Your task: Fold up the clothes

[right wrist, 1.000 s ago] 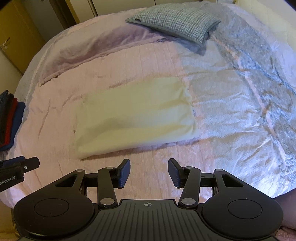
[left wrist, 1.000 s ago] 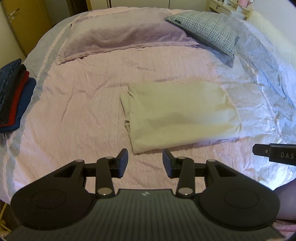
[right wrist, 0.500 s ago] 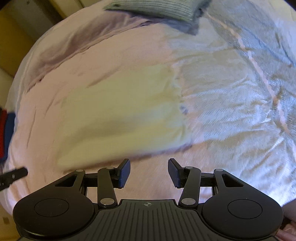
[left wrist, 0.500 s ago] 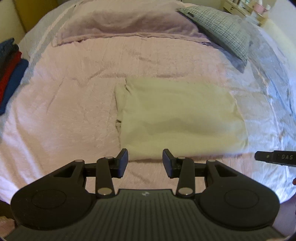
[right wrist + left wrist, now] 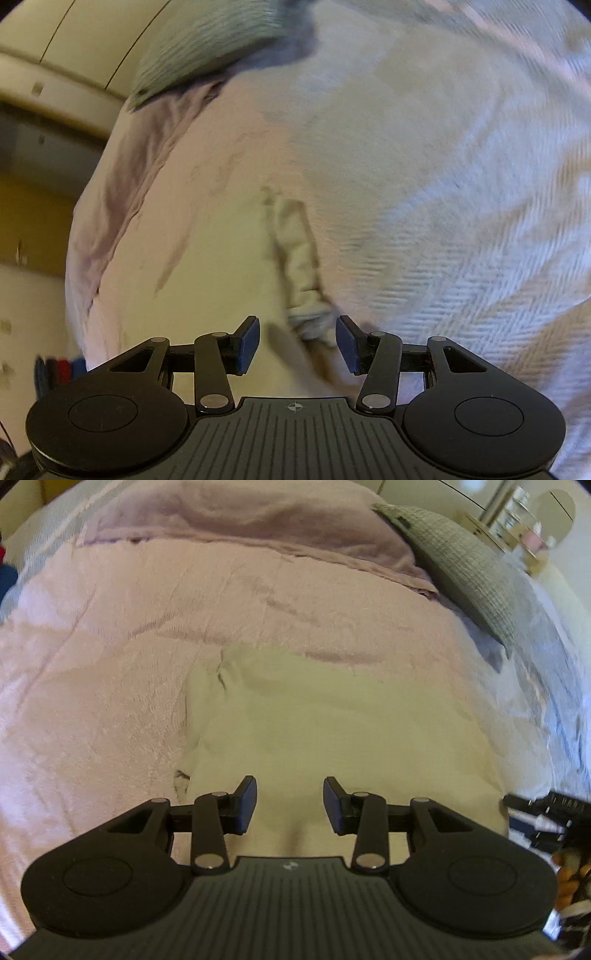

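Where the left wrist camera looks down, a pale yellow garment (image 5: 332, 738) lies folded into a flat rectangle on the pink bedspread (image 5: 110, 701), near the middle of the bed. Its surface is smooth, with a small crumpled flap along its left edge. The left gripper (image 5: 290, 805) hangs over the garment's near edge, jaws parted with nothing pinched between them. A lilac pillow (image 5: 240, 524) and a grey checked pillow (image 5: 465, 568) lie at the far end. Part of the right gripper (image 5: 543, 823) shows at the right edge.

From the right wrist camera, blurred, the garment (image 5: 221, 277) fills the left centre, and its right edge is bunched into a rumpled ridge. The right gripper (image 5: 297, 343) hovers at that edge, its jaws opening, the ridge's lower end seen between them but not clamped.
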`<action>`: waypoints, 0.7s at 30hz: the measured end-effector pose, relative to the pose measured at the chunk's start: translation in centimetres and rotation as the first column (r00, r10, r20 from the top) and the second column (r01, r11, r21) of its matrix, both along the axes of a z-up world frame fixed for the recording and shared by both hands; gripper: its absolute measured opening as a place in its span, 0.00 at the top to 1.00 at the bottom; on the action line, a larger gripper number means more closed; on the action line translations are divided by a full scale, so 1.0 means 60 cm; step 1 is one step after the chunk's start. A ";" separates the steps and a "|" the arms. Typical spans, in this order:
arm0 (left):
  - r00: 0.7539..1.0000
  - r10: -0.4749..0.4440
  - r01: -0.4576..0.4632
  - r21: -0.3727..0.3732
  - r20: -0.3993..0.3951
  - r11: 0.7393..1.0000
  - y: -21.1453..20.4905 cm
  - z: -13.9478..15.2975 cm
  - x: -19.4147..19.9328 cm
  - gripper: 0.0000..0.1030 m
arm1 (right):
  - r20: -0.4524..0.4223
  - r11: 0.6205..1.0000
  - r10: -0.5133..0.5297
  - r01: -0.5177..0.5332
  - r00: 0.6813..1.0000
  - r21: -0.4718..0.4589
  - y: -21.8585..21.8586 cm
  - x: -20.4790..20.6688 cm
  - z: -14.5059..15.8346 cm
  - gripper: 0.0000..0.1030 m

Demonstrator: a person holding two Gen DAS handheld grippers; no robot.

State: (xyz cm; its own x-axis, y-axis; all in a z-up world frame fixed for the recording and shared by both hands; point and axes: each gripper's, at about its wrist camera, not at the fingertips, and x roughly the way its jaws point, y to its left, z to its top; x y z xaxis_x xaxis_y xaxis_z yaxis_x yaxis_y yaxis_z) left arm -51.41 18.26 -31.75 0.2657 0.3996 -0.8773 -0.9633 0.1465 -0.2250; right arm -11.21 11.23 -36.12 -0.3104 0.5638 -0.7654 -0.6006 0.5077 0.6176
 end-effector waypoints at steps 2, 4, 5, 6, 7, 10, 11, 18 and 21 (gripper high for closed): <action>1.000 0.014 -0.014 -0.004 0.026 1.000 0.007 -0.015 -0.009 0.69 | -0.047 0.999 -0.034 0.035 0.998 0.023 -0.007 0.011 -0.023 0.43; 0.998 0.022 -0.022 -0.003 0.056 1.000 0.014 -0.027 -0.018 0.73 | -0.130 0.994 -0.080 0.089 0.988 0.067 -0.017 0.021 -0.039 0.42; 0.997 0.025 -0.025 0.001 0.073 1.000 0.018 -0.032 -0.022 0.75 | -0.169 0.990 -0.099 0.115 0.981 0.087 -0.021 0.026 -0.046 0.42; 0.995 0.027 -0.028 0.006 0.092 1.000 0.023 -0.036 -0.027 0.82 | -0.203 0.985 -0.113 0.136 0.973 0.105 -0.023 0.029 -0.050 0.42; 0.994 0.029 -0.031 0.010 0.108 0.999 0.027 -0.041 -0.030 0.83 | -0.227 0.981 -0.123 0.152 0.966 0.119 -0.023 0.031 -0.052 0.42; 0.991 0.025 -0.024 -0.007 0.131 1.000 0.044 -0.063 -0.037 0.82 | -0.212 0.981 -0.112 0.142 0.971 0.132 -0.014 0.027 -0.055 0.42; 0.992 0.019 -0.017 -0.020 0.126 1.000 0.050 -0.074 -0.037 0.82 | -0.204 0.982 -0.103 0.131 0.974 0.133 -0.009 0.023 -0.058 0.42; 0.987 0.004 0.001 -0.029 0.158 1.000 0.069 -0.099 -0.051 0.83 | -0.151 0.990 -0.052 0.071 0.987 0.123 0.011 -0.001 -0.070 0.56; 0.988 -0.011 0.017 -0.042 0.152 0.999 0.071 -0.110 -0.059 0.85 | -0.147 0.992 -0.053 0.069 0.988 0.109 0.012 -0.008 -0.075 0.62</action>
